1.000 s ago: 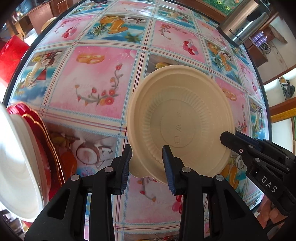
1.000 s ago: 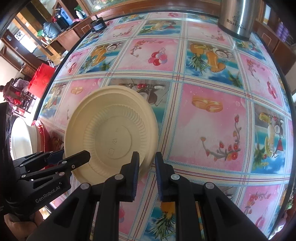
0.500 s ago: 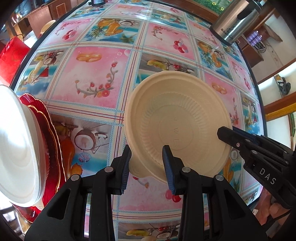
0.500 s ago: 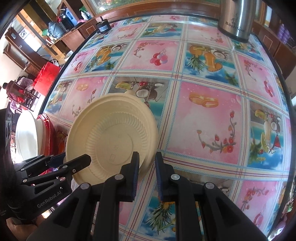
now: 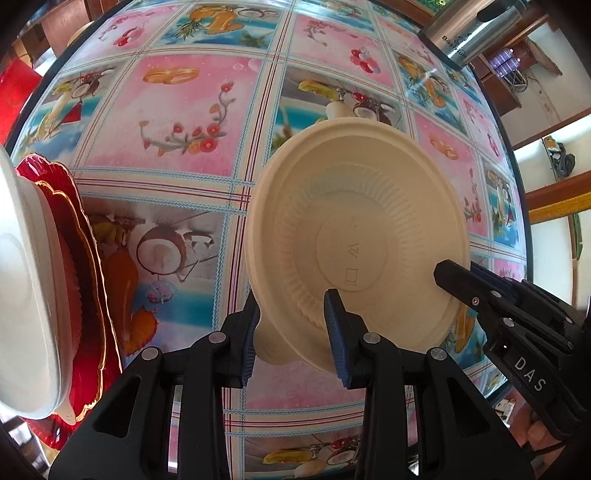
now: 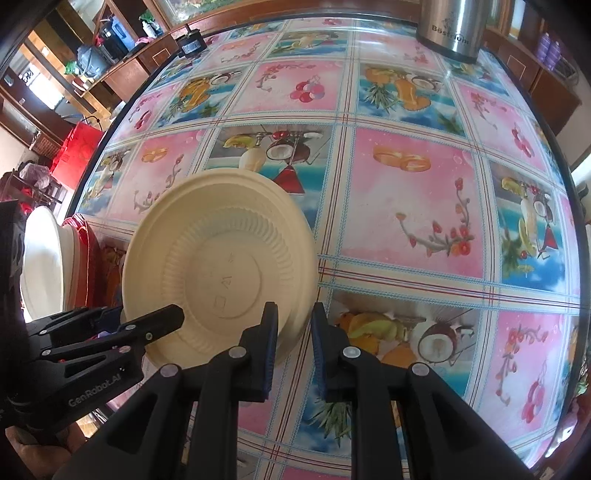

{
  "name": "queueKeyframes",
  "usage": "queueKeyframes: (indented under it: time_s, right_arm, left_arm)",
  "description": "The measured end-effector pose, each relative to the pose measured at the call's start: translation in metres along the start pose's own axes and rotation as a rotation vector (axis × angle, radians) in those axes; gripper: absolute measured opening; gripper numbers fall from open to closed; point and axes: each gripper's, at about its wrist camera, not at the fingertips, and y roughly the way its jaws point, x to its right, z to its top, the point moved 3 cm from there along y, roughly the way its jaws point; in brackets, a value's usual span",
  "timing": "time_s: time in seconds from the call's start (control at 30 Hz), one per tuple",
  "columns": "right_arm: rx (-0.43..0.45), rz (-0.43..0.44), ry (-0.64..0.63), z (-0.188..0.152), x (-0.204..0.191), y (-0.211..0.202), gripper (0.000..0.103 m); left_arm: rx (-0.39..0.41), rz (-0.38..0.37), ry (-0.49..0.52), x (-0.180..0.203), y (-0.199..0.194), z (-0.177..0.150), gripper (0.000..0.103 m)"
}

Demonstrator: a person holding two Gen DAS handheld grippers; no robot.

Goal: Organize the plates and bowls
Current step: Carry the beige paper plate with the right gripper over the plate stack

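Colourful fruit-print tablecloth (image 6: pixel 406 206) covers the whole table, w/ a steel kettle (image 6: pixel 448 27) at the far edge. Cream bowl (image 5: pixel 354 240) is held up off the cloth, tilted, inside facing the cams. Left gripper (image 5: pixel 291 339) is clamped on the bowl's near-left rim, one finger inside & one outside. Right gripper (image 6: pixel 293 347) pinches the rim on the right side, same way, so both are grasping the bowl. Far left: white bowl (image 5: pixel 22 277) sits on a red plate (image 5: pixel 85 266), well apart from the cream one.
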Motion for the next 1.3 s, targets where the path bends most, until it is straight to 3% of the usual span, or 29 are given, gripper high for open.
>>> queueKeyframes:
  time_s: [0.67,1.3]
  right_arm:
    - [0.104,-0.017,-0.034,0.01,-0.026,-0.038,0.016]
    - [0.153,0.055,-0.148,0.022,-0.093,-0.057,0.016]
  left_arm:
    - [0.115,-0.007,0.039,-0.005,-0.063,-0.001,0.033]
    - [0.216,0.042,-0.066,-0.055,-0.117,-0.013,0.033]
